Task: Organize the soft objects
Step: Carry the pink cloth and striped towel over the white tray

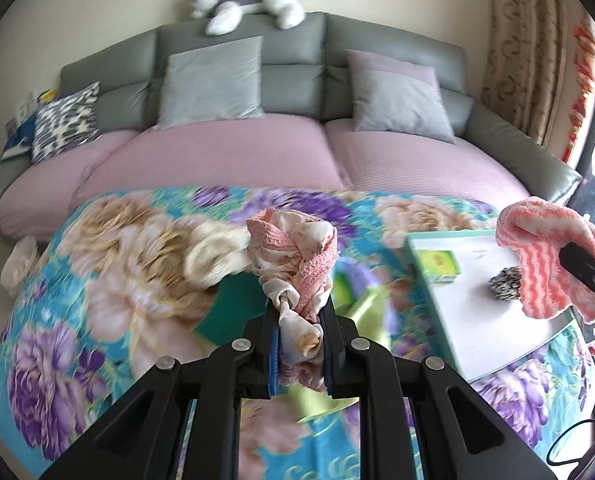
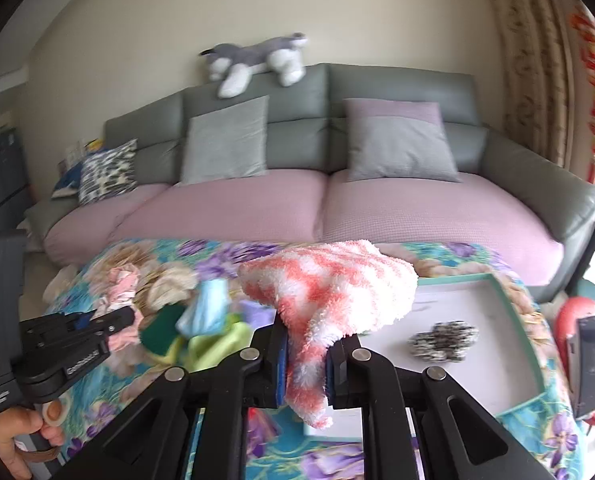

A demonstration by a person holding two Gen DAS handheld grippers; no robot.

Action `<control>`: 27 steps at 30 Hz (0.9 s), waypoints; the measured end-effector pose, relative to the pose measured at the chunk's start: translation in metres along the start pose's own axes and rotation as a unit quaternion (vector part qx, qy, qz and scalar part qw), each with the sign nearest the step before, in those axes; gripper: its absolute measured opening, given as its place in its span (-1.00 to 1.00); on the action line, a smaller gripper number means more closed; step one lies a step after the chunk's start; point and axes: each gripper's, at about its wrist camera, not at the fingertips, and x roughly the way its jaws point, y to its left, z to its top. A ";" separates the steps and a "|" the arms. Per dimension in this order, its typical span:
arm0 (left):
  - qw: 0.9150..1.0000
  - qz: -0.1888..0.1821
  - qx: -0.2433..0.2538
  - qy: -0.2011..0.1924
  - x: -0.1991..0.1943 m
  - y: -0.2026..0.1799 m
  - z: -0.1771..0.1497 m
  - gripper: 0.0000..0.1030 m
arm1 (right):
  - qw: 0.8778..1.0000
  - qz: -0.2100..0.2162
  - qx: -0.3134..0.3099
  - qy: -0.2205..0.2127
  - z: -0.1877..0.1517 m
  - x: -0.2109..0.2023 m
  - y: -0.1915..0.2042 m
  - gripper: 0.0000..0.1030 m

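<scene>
While both tongs are clamped shut on fabric, each one carries its piece lifted above the table, which is covered in a floral cloth. Left tongs pinch a crumpled pink-and-cream garment with lace trim, bunched up between the pads, hanging over the middle of the table. Right tongs grip a fluffy pink-and-white striped towel, top flopped over, tail dangling below the pads, above the left edge of the tray. White tray with teal rim sits at the table's right side; a speckled black-and-white scrunchie-like item lies in it, plus a green box at its far-left corner. Pile of soft things (green sponge, light blue and lime cloths) at table centre, blurred. Grey sofa with pink seat covers sits behind the table, plush husky on its backrest. A hand holds the left tongs' handle.
</scene>
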 end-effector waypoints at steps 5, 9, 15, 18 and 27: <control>0.999 -0.031 0.040 -0.005 0.010 -0.042 0.020 -0.67 | 0.998 -0.053 0.026 0.007 0.002 0.009 -0.039 -0.73; 0.996 -0.054 0.073 -0.001 0.027 -0.079 0.027 -0.67 | 0.994 -0.093 0.049 0.021 -0.004 0.021 -0.073 -0.73; 0.991 -0.083 0.108 0.016 0.059 -0.130 0.027 -0.66 | 0.985 -0.141 0.084 0.044 -0.017 0.038 -0.121 -0.73; 0.988 -0.097 0.118 0.033 0.074 -0.152 0.022 -0.66 | 0.981 -0.163 0.090 0.060 -0.026 0.046 -0.137 -0.73; 0.983 -0.102 0.131 0.082 0.121 -0.182 0.004 -0.63 | 0.971 -0.185 0.115 0.098 -0.046 0.065 -0.167 -0.72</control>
